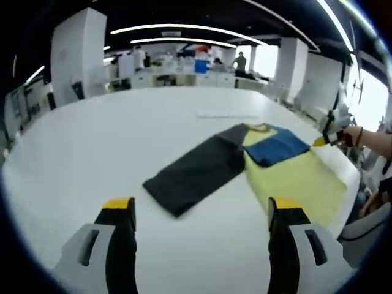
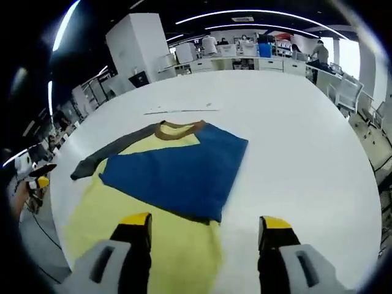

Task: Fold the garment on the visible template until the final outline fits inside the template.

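Above the white table (image 2: 306,122), left hand-held gripper (image 1: 201,211) hovering jaws apart, right hand-held gripper (image 2: 205,225) likewise over garment (image 2: 177,165), neither gripping.

Bright overhead strip lights, window glare, fisheye-bent edges

One garment (image 2: 174,168) lies on one white worktop (image 2: 294,153). It shows three colours: yellow, blue and dark grey. Two tongs are visible, left (image 1: 203,214) and right (image 2: 205,231), each with two yellow-tipped jaws.
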Motion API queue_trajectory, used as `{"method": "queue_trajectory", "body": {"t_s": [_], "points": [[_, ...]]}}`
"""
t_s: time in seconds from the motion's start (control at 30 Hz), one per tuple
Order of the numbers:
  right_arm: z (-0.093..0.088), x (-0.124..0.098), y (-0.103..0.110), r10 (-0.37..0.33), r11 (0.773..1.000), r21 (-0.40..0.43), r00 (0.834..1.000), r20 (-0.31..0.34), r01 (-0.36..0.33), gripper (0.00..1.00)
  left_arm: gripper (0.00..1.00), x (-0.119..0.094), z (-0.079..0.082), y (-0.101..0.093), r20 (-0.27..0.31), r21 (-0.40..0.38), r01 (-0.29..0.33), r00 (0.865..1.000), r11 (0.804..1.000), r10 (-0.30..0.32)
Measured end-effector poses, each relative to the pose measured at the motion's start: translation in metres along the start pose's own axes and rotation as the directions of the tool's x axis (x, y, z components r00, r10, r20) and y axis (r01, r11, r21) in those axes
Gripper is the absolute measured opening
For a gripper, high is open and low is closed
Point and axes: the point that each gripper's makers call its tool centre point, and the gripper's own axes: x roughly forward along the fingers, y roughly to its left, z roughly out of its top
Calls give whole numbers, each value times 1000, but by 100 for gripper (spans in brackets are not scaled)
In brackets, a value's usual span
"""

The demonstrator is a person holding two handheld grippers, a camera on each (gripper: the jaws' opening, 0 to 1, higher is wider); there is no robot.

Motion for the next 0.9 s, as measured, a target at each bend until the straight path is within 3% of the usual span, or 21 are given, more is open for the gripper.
{"method": "queue_trajectory", "body": {"t_s": [0.13, 0.23, 0.27, 0.37, 0.4, 0.47, 0.53, 0.9], "points": [[1, -11, 3, -4, 1000, -5, 1000, 17, 4, 77, 77, 11, 0, 18, 33, -48, -41, 999, 998, 43], [4, -22, 10, -7, 1000, 8, 999, 44, 7, 80, 73, 15, -3, 22, 27, -73, -74, 997, 995, 76], [6, -20, 2, -9, 1000, 7, 999, 48, 8, 80, 71, 17, -5, 25, 26, -78, -87, 996, 993, 89], [6, -30, 11, -8, 1000, 4, 998, 61, 7, 80, 61, 25, -12, 36, 17, -159, -118, 992, 980, 122], [8, -28, 5, -7, 1000, 0, 998, 65, 7, 80, 59, 27, -14, 39, 22, -175, -125, 991, 977, 130], [9, -31, 6, -6, 1000, -8, 998, 70, 6, 79, 54, 28, -15, 40, 48, -184, -137, 988, 973, 148], [9, -33, 8, -6, 1000, -15, 997, 74, 8, 79, 50, 31, -20, 47, 39, -195, -164, 984, 967, 175], [-2, -51, 16, -38, 994, -101, 997, 65, 45, 78, 31, 56, -41, 52, -15, -278, -185, 982, 943, 189]]}}
